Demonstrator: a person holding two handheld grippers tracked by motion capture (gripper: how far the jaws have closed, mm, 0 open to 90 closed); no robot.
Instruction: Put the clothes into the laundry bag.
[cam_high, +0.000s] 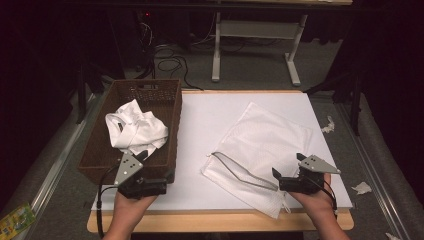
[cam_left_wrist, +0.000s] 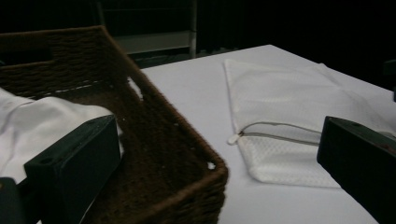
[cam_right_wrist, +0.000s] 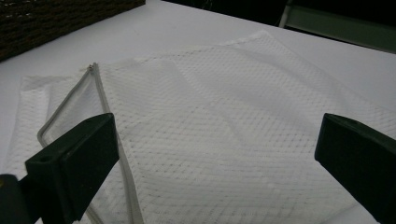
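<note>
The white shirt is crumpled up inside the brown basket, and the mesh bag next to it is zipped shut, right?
Not quite. The white shirt is crumpled in the brown basket, but the mesh bag is unzipped. The high view and the left gripper view show its zipper gaping open.

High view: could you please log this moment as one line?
left gripper: open, by basket | right gripper: open, over mesh bag | white garment: in basket | bag zipper: open
</note>
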